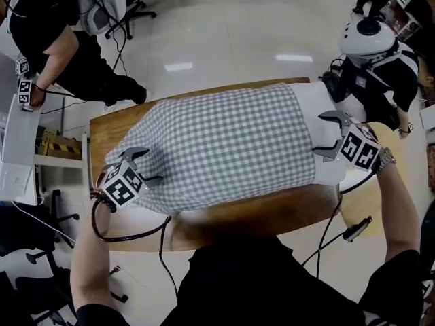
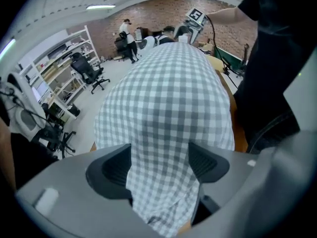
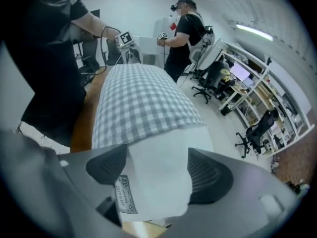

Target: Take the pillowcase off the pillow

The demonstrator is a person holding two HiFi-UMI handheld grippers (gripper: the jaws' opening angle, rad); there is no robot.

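Note:
A grey-and-white checked pillowcase [image 1: 217,145] covers most of a pillow lying across the wooden table [image 1: 231,219]. The pillow's bare white end [image 1: 314,111] sticks out at the right. My left gripper [image 1: 146,166] straddles the pillowcase's left end, and checked cloth [image 2: 163,133] fills the space between its widely spread jaws. My right gripper [image 1: 325,134] stands open around the white pillow end [image 3: 158,152]. A small printed label [image 3: 124,195] lies near that gripper's left pad. I see no firm pinch by either gripper.
One person [image 1: 61,39] stands beyond the table's left end by a white bench. Another person [image 1: 374,53] with a white headset stands at the right end. Cables [image 1: 129,236] hang from both grippers over the near edge. Office chairs and shelves ring the room.

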